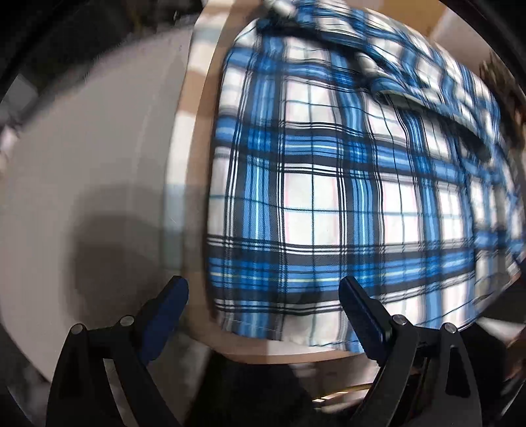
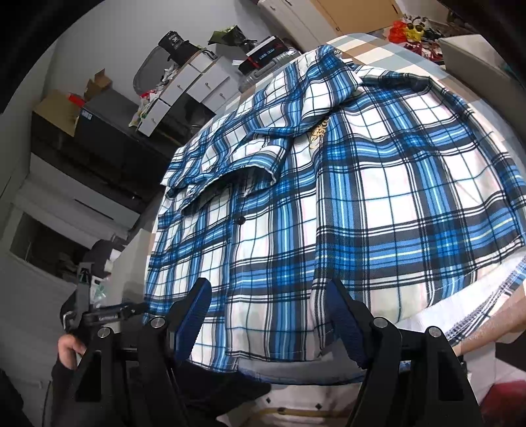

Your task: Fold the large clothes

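A blue, white and black plaid shirt (image 2: 328, 203) lies spread on a table covered with a checked cloth (image 2: 378, 42). Its button front faces up, and one sleeve (image 2: 236, 154) is folded across the chest on the left. My right gripper (image 2: 268, 289) is open just above the near hem, with nothing pinched between its blue pads. In the left wrist view the shirt (image 1: 328, 197) fills the right side. My left gripper (image 1: 263, 289) points down over the shirt's near left corner, jaws wide open. One finger is over the table edge and the other over the fabric.
Grey floor (image 1: 82, 164) lies beyond the table's left edge (image 1: 197, 131). At the back left stand white drawer units (image 2: 197, 85), cardboard boxes and a suitcase. Bright toys (image 2: 411, 29) sit at the far right. A hand (image 2: 67, 351) shows at the lower left.
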A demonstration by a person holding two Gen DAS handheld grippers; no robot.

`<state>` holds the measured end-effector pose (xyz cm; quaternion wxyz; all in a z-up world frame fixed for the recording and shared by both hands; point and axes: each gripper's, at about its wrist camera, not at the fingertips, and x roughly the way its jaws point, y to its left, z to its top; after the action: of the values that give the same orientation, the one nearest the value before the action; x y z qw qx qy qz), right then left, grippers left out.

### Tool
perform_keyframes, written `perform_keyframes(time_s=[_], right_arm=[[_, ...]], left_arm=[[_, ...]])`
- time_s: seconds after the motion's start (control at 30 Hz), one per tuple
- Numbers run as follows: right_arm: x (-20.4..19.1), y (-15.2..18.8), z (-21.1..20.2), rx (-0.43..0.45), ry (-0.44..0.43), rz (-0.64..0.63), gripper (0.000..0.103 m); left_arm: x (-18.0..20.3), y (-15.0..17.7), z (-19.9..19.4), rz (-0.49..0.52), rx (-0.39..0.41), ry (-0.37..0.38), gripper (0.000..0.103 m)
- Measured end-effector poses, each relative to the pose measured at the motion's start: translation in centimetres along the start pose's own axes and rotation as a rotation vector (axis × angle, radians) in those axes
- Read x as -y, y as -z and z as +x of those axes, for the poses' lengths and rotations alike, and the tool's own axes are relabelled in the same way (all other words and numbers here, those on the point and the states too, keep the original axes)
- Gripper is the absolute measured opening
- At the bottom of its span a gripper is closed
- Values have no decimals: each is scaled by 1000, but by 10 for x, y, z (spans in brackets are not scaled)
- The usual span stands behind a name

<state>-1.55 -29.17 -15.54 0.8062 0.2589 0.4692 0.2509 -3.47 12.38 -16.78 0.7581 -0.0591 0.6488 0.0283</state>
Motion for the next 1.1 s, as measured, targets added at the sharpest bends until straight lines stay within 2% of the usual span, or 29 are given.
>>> perform_keyframes(time_s=[0.07, 0.1, 0.2, 0.27, 0.37, 0.4, 0.43, 0.5, 0.6, 0.8, 0.83, 0.93, 1.0, 1.1], right_arm=[[-1, 0, 1, -1, 1, -3, 73], [-1, 0, 0, 3, 3, -6, 73], [-2, 0, -1, 6, 2, -10, 73], [-2, 0, 0, 3, 1, -9, 73], [-3, 0, -1, 11, -1, -9, 73], [-2, 0, -2, 14, -1, -9, 73], [-2, 0, -3, 17, -2, -8, 73], [1, -1, -5, 23, -5, 1, 73], [7, -1, -7, 27, -18, 37, 73], [13, -2, -5, 30, 0, 68, 73], [12, -2, -5, 32, 1, 67, 73], [9, -1, -1, 22, 0, 57, 73], [6, -1, 3, 10, 5, 49, 73], [5, -1, 2, 23, 20, 47, 73]], left_arm=[[-10, -3, 6, -50, -18, 43, 89], [-13, -3, 10, -57, -27, 45, 84], [-14, -4, 13, -26, -27, 31, 77], [-13, 0, 12, -30, -15, -5, 67], [-4, 7, 10, 4, 9, -20, 55], [-2, 7, 8, 8, 17, -23, 43], [-1, 9, 7, 11, 27, -12, 27], [-2, 11, 4, -7, 22, 57, 8], [-4, 3, -8, -28, 56, 158, 8], [17, -3, -45, 82, 188, 329, 9], [20, -3, -42, 95, 189, 341, 12], [18, -10, -26, 89, 160, 339, 13], [11, -9, -11, 35, 132, 329, 13], [2, -5, -11, 2, 117, 345, 14]])
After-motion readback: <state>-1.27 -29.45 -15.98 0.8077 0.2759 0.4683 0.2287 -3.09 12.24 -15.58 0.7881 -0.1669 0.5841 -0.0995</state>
